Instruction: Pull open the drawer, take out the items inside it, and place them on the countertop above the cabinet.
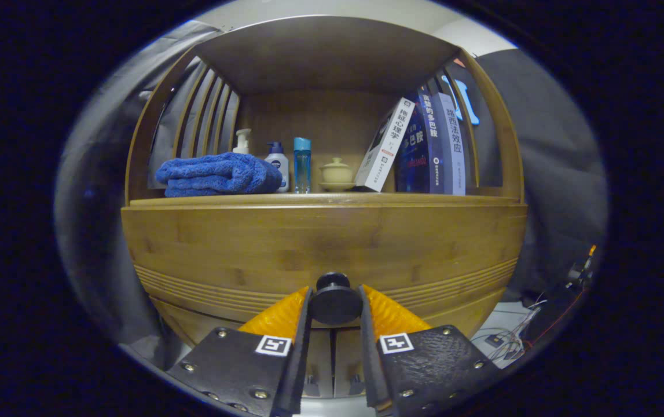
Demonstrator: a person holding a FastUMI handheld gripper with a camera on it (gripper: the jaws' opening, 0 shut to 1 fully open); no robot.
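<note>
A wooden cabinet fills the view, its drawer front (320, 249) facing me with grooved lines along its lower part. A round black knob (334, 300) sticks out from the drawer front. My gripper (334, 304) sits around that knob, one finger pressed against each side of it. The drawer's inside is hidden behind its front. Above the drawer runs the countertop (320, 200), a wooden shelf under a curved roof.
On the countertop lie a folded blue towel (219, 174), a white pump bottle (242, 141), a white bottle with a blue cap (277, 163), a slim blue bottle (301, 165), a small lidded cup (336, 174) and several leaning books (424, 145). Cables (511, 339) lie beside the cabinet.
</note>
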